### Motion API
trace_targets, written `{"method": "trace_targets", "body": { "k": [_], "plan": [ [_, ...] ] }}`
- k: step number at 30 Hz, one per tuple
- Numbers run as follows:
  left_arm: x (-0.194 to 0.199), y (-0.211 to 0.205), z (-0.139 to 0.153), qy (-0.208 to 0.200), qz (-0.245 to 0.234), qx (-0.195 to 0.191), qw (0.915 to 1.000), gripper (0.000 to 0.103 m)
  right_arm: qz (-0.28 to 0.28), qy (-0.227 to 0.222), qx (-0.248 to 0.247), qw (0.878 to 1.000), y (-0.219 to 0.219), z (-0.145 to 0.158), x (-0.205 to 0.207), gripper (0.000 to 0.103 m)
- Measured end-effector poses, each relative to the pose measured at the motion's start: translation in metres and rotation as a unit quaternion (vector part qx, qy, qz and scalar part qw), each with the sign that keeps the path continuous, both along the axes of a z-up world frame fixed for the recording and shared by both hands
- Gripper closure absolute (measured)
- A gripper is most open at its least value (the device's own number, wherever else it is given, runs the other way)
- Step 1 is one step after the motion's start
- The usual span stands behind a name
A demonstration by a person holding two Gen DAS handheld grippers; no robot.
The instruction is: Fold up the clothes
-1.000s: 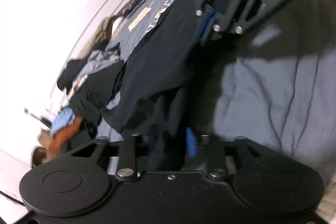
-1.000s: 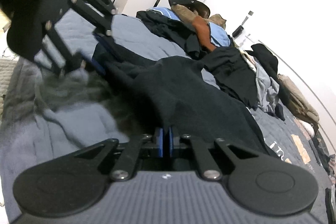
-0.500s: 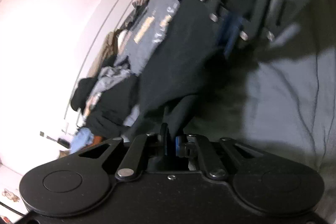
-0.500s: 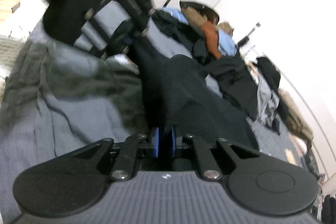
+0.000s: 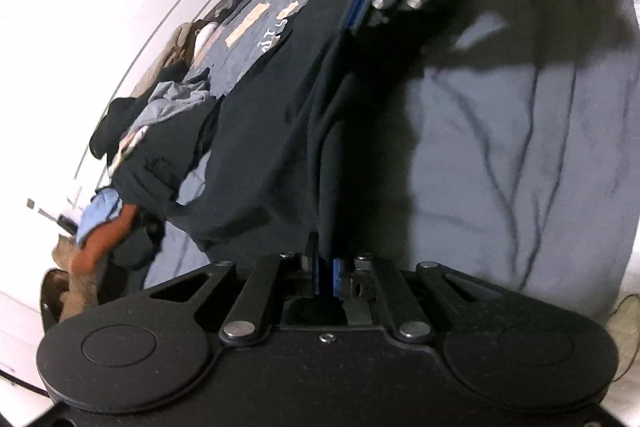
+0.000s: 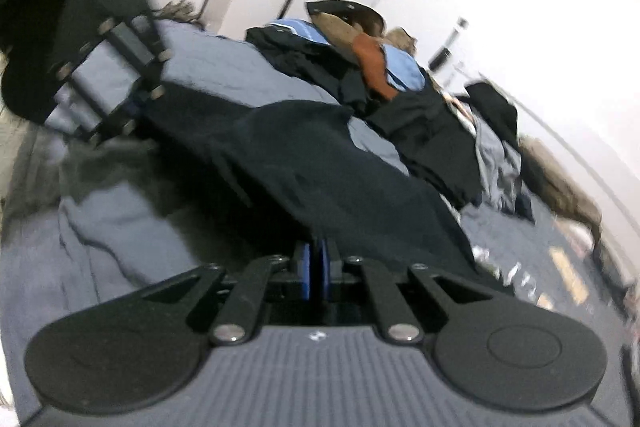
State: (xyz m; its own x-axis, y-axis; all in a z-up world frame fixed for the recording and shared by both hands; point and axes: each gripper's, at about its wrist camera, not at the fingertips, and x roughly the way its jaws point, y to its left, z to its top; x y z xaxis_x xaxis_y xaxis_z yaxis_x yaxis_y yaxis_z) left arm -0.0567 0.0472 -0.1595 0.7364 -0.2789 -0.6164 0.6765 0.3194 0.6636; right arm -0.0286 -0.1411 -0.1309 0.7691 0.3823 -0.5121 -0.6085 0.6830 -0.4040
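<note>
Left tongs (image 5: 327, 273) clenched on one end of the dark garment (image 5: 256, 131); cloth runs straight out of the pads. Right tongs (image 6: 316, 269) clenched on the other end of the same edge. Each tool shows in the other's view, so the held edge is stretched taut between them: that line is the garment's long axis, running tongs to tongs. The rest of the body drapes off that edge onto the grey bedspread (image 5: 520, 147), toward the clothes pile (image 6: 460, 131) by the wall. Neither hand is nearer; both are on it. My read: the coming move depends on keeping the edge taut and square to the bed. Fold stage unclear.
</note>
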Motion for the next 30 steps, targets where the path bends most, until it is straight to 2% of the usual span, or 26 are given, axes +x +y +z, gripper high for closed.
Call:
{"method": "trace_targets", "body": {
  "k": [3,5,6,8,9,10,12,15,18,19,21,24,25,28,30],
  "plan": [
    [0.007,0.003,0.001,0.018,0.013,-0.014,0.9996,0.097,0.002,0.029,-0.015,0.999,-0.002,-0.006,0.005,0.098],
    [0.012,0.006,0.009,0.043,0.036,-0.041,0.9976,0.092,0.017,0.040,-0.028,0.999,-0.002,-0.011,0.004,0.098],
    [0.013,0.011,0.017,0.059,0.054,-0.071,0.9943,0.086,0.020,0.047,-0.031,0.998,-0.003,-0.012,0.005,0.097],
    [0.016,0.022,0.034,0.090,0.089,-0.130,0.9833,0.083,0.020,0.057,-0.023,0.998,-0.005,-0.010,0.006,0.097],
    [0.018,0.028,0.043,0.106,0.107,-0.160,0.9756,0.073,0.022,0.059,-0.025,0.998,-0.005,-0.010,0.005,0.096],
    [0.020,0.033,0.052,0.121,0.124,-0.189,0.9664,0.060,0.024,0.060,-0.026,0.998,-0.006,-0.009,0.005,0.095],
    [0.023,0.044,0.069,0.152,0.159,-0.247,0.9437,0.048,0.033,0.064,-0.033,0.997,-0.004,-0.008,0.002,0.093],
    [0.029,0.064,0.084,0.186,0.222,-0.330,0.8984,0.047,0.035,0.075,-0.028,0.996,-0.001,-0.006,-0.001,0.089],
    [0.032,0.080,0.084,0.185,0.292,-0.375,0.8601,0.047,0.027,0.100,0.001,0.995,-0.006,0.000,0.000,0.082],
    [0.032,0.083,0.083,0.180,0.310,-0.382,0.8516,0.047,0.022,0.111,0.013,0.994,-0.008,0.003,0.001,0.077],
    [0.029,0.085,0.079,0.170,0.339,-0.387,0.8406,0.052,0.012,0.133,0.037,0.990,-0.013,0.008,0.002,0.072],
    [0.019,0.083,0.075,0.156,0.364,-0.398,0.8276,0.070,0.003,0.144,0.061,0.988,-0.020,0.016,0.002,0.068],
    [0.014,0.082,0.074,0.153,0.369,-0.400,0.8250,0.072,-0.003,0.140,0.066,0.988,-0.022,0.019,0.002,0.068],
    [0.010,0.073,0.069,0.143,0.378,-0.398,0.8238,0.072,-0.014,0.132,0.068,0.989,-0.025,0.022,0.003,0.066],
    [0.013,0.066,0.062,0.138,0.383,-0.385,0.8282,0.071,-0.023,0.134,0.073,0.988,-0.027,0.022,0.006,0.066]
  ]
}}
